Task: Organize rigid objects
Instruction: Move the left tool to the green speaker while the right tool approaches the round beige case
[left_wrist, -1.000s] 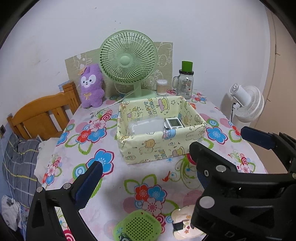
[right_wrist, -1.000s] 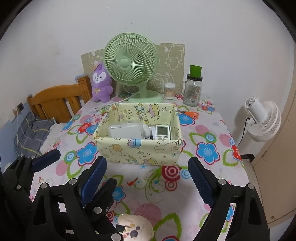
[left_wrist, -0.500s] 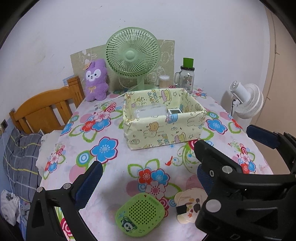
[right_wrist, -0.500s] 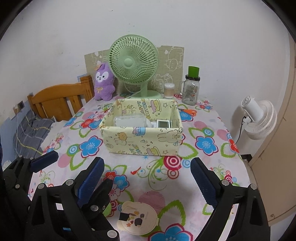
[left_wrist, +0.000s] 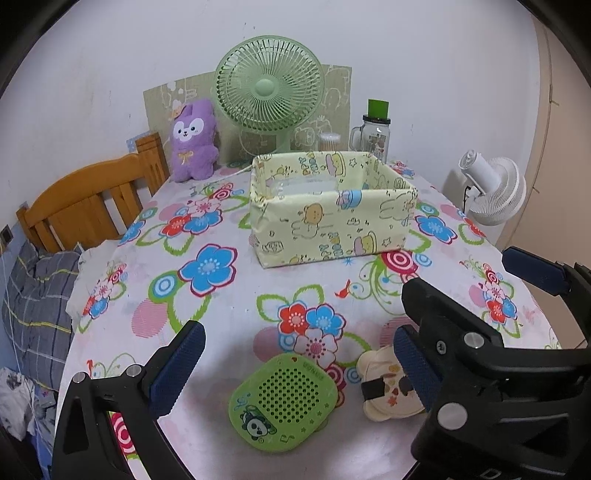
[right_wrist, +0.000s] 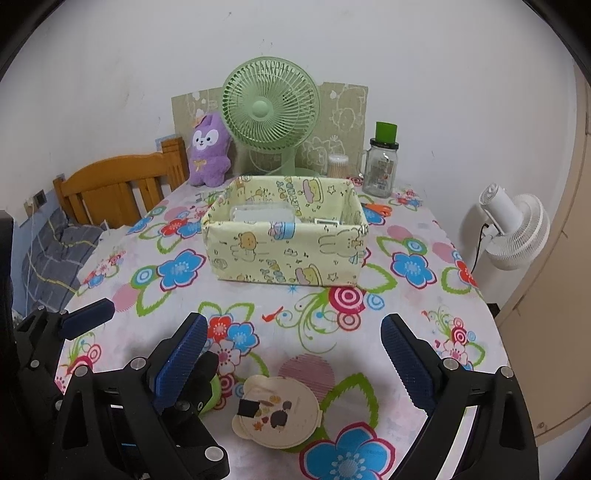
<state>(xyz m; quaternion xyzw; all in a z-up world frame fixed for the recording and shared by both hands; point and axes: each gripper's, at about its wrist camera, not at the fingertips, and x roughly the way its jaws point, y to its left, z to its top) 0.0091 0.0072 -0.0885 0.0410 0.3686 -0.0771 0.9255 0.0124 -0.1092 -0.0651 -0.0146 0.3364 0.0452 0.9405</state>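
A green square speaker (left_wrist: 283, 401) lies on the flowered tablecloth near the front edge, between the fingers of my open left gripper (left_wrist: 295, 369). A cream round case with stickers (right_wrist: 276, 410) lies just right of it, between the fingers of my open right gripper (right_wrist: 293, 363); it also shows in the left wrist view (left_wrist: 388, 391). A yellow cartoon-print fabric box (right_wrist: 284, 254) stands mid-table and holds a clear plastic case (right_wrist: 262, 213) and a small white device (right_wrist: 327, 222). Both grippers are empty and hover above the table.
A green desk fan (right_wrist: 271, 110), a purple plush (right_wrist: 208, 155), a cotton-swab jar (right_wrist: 338, 164) and a glass jar with green lid (right_wrist: 382, 162) stand at the back. Orange scissors (right_wrist: 380, 209) lie behind the box. A wooden chair (right_wrist: 118, 188) is left, a white fan (right_wrist: 517, 229) right.
Both grippers have drawn back toward the table's front edge and dropped lower. The green speaker and cream case have come fully into view between the fingers.
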